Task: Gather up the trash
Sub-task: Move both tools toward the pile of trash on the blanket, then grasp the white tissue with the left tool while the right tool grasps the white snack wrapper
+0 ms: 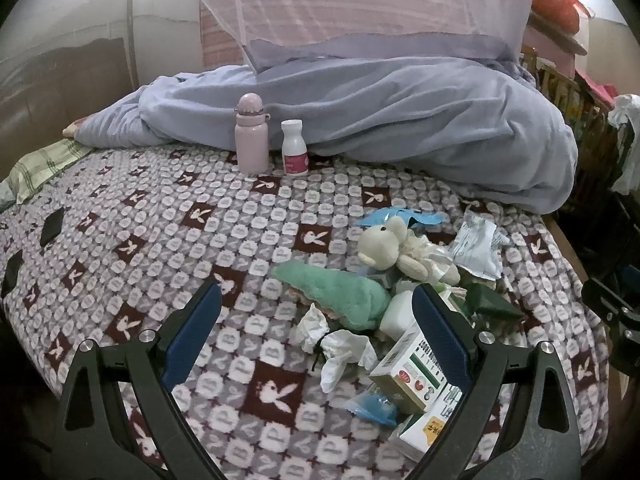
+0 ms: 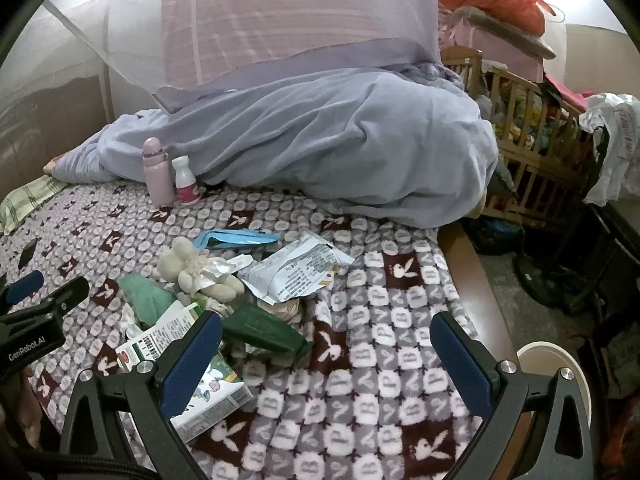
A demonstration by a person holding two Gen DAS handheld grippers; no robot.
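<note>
both the left gripper (image 1: 316, 320) and the right gripper (image 2: 326, 344) hang with fingers spread wide and hold nothing, poised just above the patterned blanket (image 1: 160, 232) near the bed's front edge. nothing looks collected yet: crumpled tissues (image 1: 340, 350), cartons (image 1: 412, 368), a torn printed wrapper (image 2: 296, 272) and a blue packet (image 2: 236, 239) lie heaped toward the right edge, mixed with a plush toy (image 1: 390, 246) and a green cloth (image 1: 340, 290). a round bin (image 2: 554, 364) on the floor beside that edge is probably the destination.
</note>
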